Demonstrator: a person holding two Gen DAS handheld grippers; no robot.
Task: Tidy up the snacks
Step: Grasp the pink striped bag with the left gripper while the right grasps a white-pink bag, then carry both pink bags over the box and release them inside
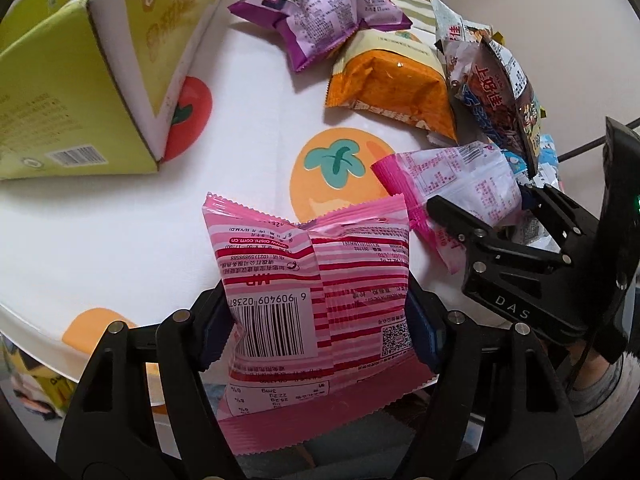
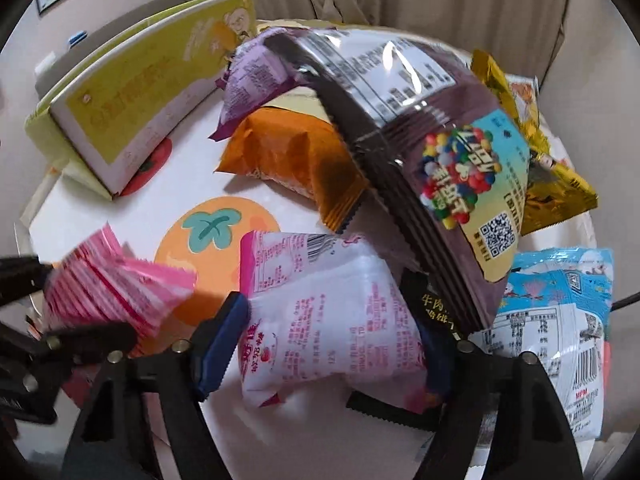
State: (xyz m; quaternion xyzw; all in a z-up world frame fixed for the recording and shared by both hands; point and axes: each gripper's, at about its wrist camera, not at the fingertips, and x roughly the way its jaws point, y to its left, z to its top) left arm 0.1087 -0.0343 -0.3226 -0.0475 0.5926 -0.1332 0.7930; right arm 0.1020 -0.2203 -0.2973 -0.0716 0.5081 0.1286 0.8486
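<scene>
The left gripper (image 1: 320,316) pinches a pink striped packet (image 1: 316,280) between its blue pads (image 1: 422,328), the packet standing upright with its barcode facing the camera, over the near edge of the white table (image 1: 100,220). Taking the orange fruit print (image 1: 340,176) on the tablecloth as landmark, that packet sits just in front of the print, nearer the camera. The right gripper (image 2: 332,344) is clamped on a pale pink packet (image 2: 332,312), both blue pads pressed against its sides; this packet lies just right of the print, its sealed end touching the print's edge in the left wrist view. Left of the print and farther back stands a yellow-green box (image 1: 80,92), open flap tilted, resting partly on a red fruit print (image 1: 188,116). Behind the print lies an orange packet (image 1: 392,88), and behind that a purple packet (image 1: 320,12), the two overlapping. To the right of the print is a heap of snacks: a brown candy bag (image 2: 432,152) leans over the orange packet and the pale pink one, a gold packet (image 2: 540,160) lies behind it, a light blue packet (image 2: 560,328) sits nearer the camera, and a black packet (image 2: 432,304) is half hidden under the brown bag, beside the right gripper's pad
</scene>
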